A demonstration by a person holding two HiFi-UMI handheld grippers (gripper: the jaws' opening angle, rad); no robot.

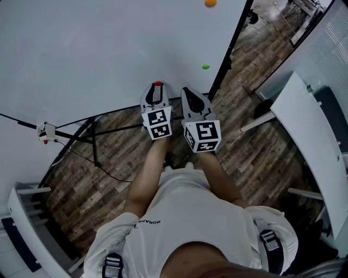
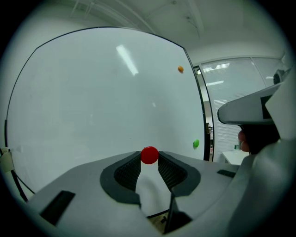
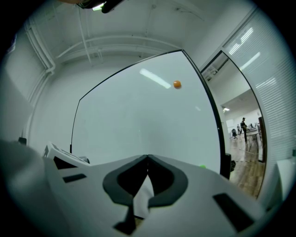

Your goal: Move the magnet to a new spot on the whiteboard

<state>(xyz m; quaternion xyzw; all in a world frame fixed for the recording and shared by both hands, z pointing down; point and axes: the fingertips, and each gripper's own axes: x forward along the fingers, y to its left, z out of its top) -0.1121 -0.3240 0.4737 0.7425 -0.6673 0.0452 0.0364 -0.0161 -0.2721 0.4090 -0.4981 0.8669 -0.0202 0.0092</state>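
1. Head view: the glossy whiteboard fills the top of my feed, with an orange magnet high up, a green magnet near its black frame and a wood-plank floor below. My left gripper and right gripper sit side by side at the board's lower edge.
2. Left gripper view: the ribbed dark pads clamp the red magnet, a small, round, shiny button, at their tips. I cannot tell if it touches the board.
3. Right gripper view: the jaws meet tip to tip, facing the board.
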